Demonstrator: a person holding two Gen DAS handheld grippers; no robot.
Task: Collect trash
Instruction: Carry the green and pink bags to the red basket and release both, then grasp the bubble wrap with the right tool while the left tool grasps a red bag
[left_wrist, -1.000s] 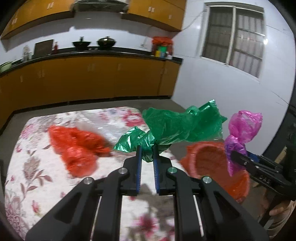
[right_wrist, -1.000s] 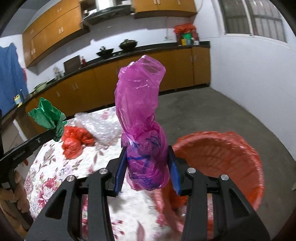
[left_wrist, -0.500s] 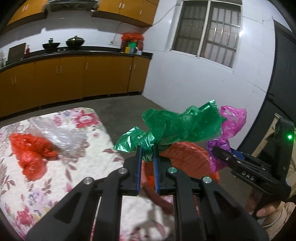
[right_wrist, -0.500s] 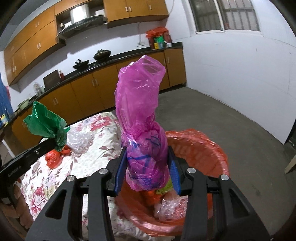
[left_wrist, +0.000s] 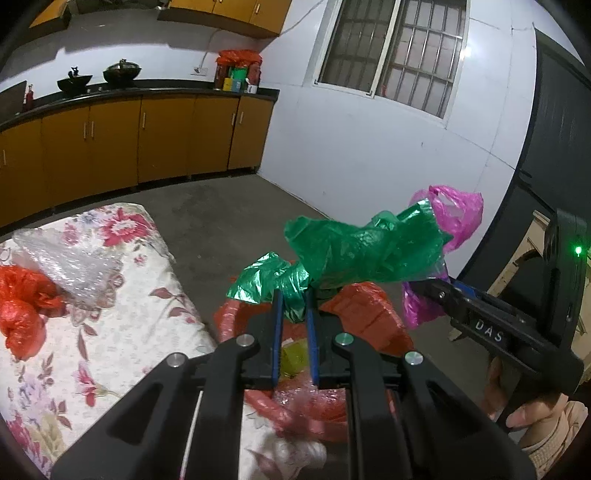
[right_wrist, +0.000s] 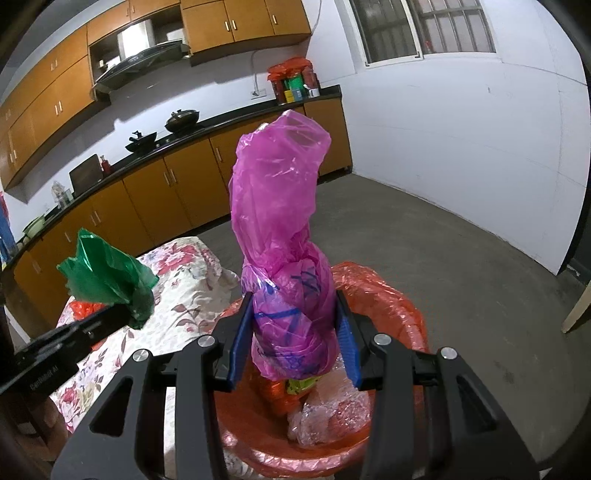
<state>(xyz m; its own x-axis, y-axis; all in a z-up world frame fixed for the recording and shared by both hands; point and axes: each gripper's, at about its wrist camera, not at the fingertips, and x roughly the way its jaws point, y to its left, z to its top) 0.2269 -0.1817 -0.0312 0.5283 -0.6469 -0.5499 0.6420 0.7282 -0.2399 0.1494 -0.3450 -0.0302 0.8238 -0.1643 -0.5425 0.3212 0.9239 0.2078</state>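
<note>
My left gripper is shut on a crumpled green plastic bag, held above the near rim of the red-lined trash bin. My right gripper is shut on a wadded pink plastic bag that stands up between its blue pads, directly over the bin. The bin holds clear wrap and coloured scraps. In the left wrist view the right gripper shows at the right with the pink bag. In the right wrist view the left gripper holds the green bag at the left.
A table with a floral cloth stands left of the bin. On it lie a red plastic bag and a sheet of clear bubble wrap. Orange kitchen cabinets line the far wall; grey floor and a white wall lie beyond.
Both grippers swung right from over the table to above the red bin, keeping their bags. The red bag on the table slid toward the left edge of the left wrist view.
</note>
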